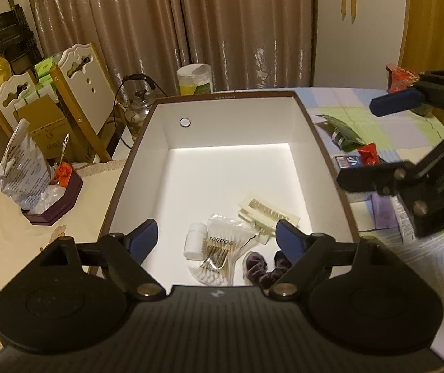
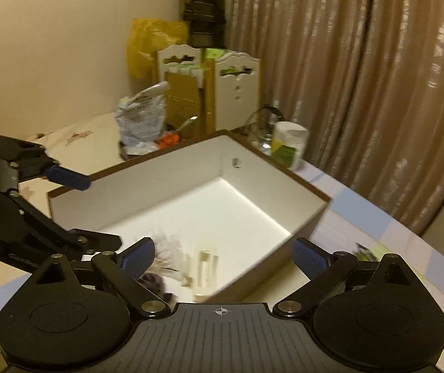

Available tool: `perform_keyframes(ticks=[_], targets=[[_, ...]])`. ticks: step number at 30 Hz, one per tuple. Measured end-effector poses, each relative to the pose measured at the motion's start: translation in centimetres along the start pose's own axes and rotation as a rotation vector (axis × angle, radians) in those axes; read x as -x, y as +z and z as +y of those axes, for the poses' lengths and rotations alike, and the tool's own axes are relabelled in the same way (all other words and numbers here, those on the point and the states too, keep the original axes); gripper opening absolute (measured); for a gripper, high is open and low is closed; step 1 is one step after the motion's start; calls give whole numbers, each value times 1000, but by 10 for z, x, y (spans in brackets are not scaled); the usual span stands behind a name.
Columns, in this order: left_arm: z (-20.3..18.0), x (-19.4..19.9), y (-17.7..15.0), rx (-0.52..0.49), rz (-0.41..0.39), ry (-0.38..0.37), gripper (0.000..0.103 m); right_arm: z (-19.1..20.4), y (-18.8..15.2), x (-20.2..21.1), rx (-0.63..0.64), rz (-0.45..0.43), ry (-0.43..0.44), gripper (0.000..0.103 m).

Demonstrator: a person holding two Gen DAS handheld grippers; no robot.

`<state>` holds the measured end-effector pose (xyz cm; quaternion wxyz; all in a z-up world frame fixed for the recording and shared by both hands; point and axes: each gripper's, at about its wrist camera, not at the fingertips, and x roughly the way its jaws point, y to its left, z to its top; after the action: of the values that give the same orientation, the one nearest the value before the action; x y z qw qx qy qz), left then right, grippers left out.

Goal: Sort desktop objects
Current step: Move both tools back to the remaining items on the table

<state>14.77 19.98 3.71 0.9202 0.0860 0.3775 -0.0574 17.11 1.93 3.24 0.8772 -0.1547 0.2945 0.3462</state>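
Sorting box (image 1: 321,143): we held both grippers over it for dropping
Left gripper (image 1: 217,237): spread, empty
Right gripper (image 2: 223,256): spread, empty
Cotton swabs (image 1: 218,256): already inside, near corner

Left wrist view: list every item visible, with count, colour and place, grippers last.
Open cardboard box: one, white inside with brown rim, centre of table.
Small pill bottle: one, white, on box floor, near end.
Cotton swab packet: one, clear plastic, beside the bottle.
Hair clip card: one, cream, behind the swabs.
Velvet scrunchie: one, dark purple, near right corner of box.
Green foil packet: one, on checked cloth right of box.
Red wrapper: one, next to the green packet.
Lidded plastic jar: one, white and yellow-green, behind box.
Left gripper: open, above the box.
Right gripper: open, at right.
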Motion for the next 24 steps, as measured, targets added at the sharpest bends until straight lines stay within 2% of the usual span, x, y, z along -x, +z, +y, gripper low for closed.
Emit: perform_keyframes(ticks=[4,15,24], targets=[[-13,2,5,-14,-18,-18,82,-13,-6,13,-18,-1,-35,98],[-61,7,23,-67,-81,-85,102,-58,-46,58,-90,45,-149,98],[-123,4,37,-145,-120,-167,102,-96,-83,95,-140,86,-223,98]])
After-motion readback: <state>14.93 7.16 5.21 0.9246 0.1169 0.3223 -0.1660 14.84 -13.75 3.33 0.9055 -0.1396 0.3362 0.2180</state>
